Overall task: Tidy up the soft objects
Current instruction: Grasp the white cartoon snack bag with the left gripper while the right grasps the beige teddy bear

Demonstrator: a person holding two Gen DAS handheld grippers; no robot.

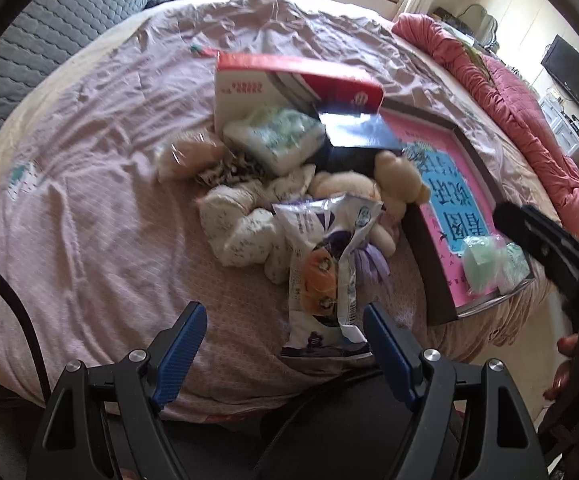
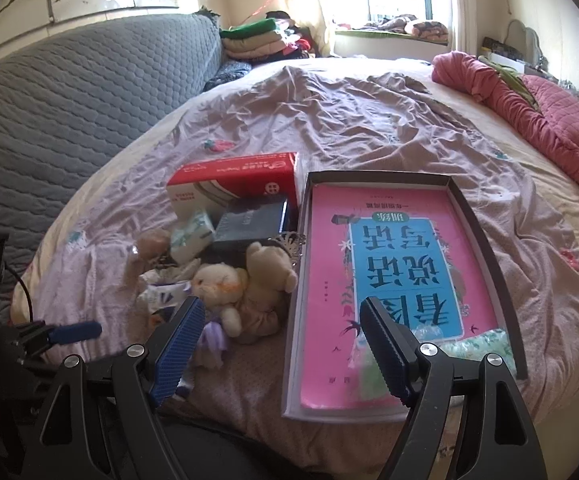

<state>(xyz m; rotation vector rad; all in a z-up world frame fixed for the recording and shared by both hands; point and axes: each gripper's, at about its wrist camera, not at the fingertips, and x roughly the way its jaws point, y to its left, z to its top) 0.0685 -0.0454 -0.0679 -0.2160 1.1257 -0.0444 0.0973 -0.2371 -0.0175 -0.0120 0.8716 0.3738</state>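
A pile of soft things lies on the bed: two cream teddy bears [image 1: 397,180] [image 2: 245,284], a tissue pack [image 1: 277,136] [image 2: 191,238], white patterned cloth bundles [image 1: 241,224], a snack bag [image 1: 325,276]. A pink book [image 2: 385,272] lies in a dark tray [image 1: 437,280] [image 2: 485,240], with a green plastic-wrapped pack [image 1: 489,264] [image 2: 477,344] at its near end. My left gripper [image 1: 285,344] is open and empty just short of the snack bag. My right gripper [image 2: 281,340] is open and empty over the tray's near left corner.
A red-and-white box [image 1: 289,80] [image 2: 229,184] and a dark box [image 1: 361,132] [image 2: 253,220] stand behind the pile. A pink quilt [image 1: 509,112] [image 2: 537,120] lies along the right. A grey padded headboard [image 2: 69,120] is on the left.
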